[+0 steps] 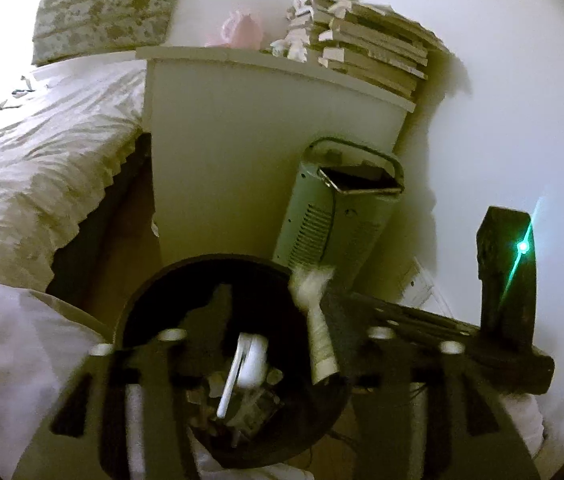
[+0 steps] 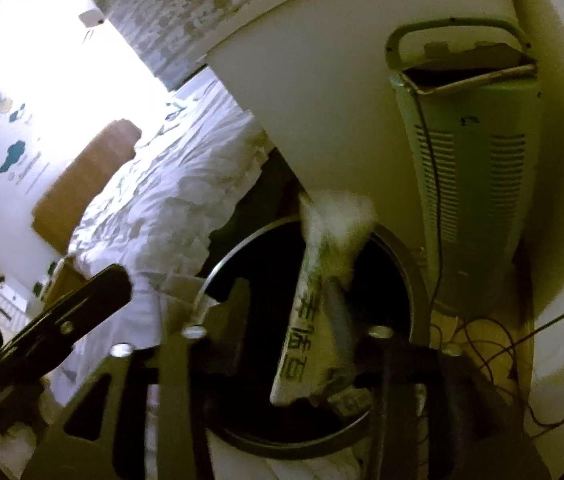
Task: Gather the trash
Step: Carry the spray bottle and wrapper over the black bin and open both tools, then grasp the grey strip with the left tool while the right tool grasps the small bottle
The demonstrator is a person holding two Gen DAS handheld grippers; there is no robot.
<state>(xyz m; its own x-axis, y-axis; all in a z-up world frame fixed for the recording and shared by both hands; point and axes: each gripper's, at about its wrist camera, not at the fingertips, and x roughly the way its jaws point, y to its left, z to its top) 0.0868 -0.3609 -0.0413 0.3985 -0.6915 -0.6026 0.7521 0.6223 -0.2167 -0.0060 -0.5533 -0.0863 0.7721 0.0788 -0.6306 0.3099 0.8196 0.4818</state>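
Observation:
A round black trash bin [image 1: 142, 300] [image 2: 410, 276] stands on the floor below both grippers. Inside it lie several scraps and a white curved item [image 1: 248, 360]. My left gripper [image 1: 278, 320] hangs over the bin's mouth, its jaws apart and touching nothing. My right gripper [image 2: 288, 300] is open too. A white packet with green print [image 2: 310, 312] [image 1: 322, 344] leans on its right finger [image 2: 340, 312] above the bin, clear of the left finger. The right gripper's body [image 1: 442, 328] crosses the left wrist view from the right.
A white bedside cabinet [image 1: 242, 140] stands just behind the bin, with stacked books [image 1: 370, 48] on top. A pale green tower heater [image 1: 334, 208] [image 2: 474, 160] leans beside it. The bed with white covers [image 1: 42, 152] is at the left. Cables [image 2: 494, 344] lie on the floor at the right.

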